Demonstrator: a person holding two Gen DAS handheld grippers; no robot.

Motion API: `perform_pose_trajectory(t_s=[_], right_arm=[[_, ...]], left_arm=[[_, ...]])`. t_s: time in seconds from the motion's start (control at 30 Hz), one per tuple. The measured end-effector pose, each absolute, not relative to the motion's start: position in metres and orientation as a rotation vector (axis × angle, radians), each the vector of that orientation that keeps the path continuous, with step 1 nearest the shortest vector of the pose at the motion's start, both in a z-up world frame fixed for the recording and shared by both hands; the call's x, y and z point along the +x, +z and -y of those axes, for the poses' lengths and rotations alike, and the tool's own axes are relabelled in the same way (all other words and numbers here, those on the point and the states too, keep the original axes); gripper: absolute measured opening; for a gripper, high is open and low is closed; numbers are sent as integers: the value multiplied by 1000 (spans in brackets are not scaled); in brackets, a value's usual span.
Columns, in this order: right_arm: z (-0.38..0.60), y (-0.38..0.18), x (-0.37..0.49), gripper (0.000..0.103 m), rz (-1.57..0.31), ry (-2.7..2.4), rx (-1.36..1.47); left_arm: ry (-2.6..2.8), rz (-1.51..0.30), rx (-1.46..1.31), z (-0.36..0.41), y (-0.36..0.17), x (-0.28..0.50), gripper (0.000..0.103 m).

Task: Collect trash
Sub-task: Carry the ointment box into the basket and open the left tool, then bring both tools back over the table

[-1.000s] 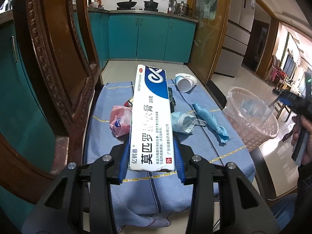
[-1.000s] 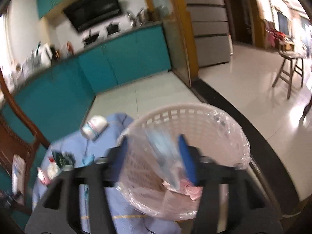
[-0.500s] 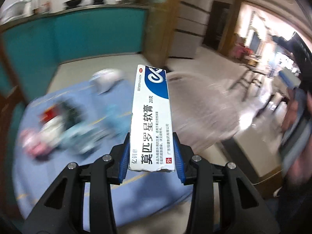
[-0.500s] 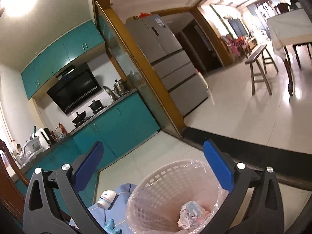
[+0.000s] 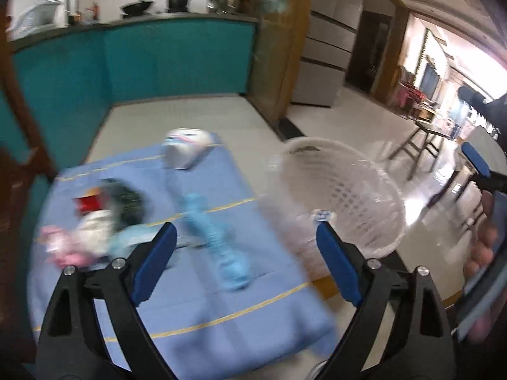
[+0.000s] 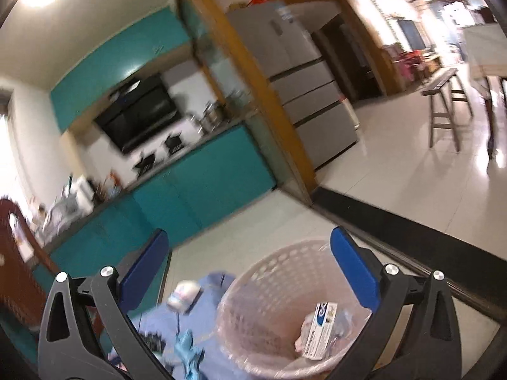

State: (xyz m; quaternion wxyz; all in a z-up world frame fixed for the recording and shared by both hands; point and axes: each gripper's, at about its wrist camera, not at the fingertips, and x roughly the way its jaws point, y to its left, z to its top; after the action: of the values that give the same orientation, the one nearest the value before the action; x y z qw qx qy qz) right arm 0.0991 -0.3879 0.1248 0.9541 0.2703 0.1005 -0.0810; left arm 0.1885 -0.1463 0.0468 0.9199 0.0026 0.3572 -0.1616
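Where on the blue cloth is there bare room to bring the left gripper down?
Bare: the near strip of the blue cloth, below the light blue umbrella, and the far-left corner. Crowded: the left-side pile around the pink wrapper, and the white cup at the far edge.

A blue cloth [image 5: 196, 300] bears scattered trash; basket [image 5: 342, 190] alongside.
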Motion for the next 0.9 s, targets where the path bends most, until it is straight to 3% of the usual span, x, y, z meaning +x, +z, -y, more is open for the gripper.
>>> perform_pose_trajectory(t_s=[0.33,0.5,0.9], right_arm=[[238,103,134,100,-547,175,177],[191,90,133,100,-604,244,61],[189,76,140,100,-636,253,67]], left_arm=[[-100,-688,-90,7,40,135,94],[-113,-691,-103,-7,36,134,94],[-138,-706,-95,-4,31,137,94]])
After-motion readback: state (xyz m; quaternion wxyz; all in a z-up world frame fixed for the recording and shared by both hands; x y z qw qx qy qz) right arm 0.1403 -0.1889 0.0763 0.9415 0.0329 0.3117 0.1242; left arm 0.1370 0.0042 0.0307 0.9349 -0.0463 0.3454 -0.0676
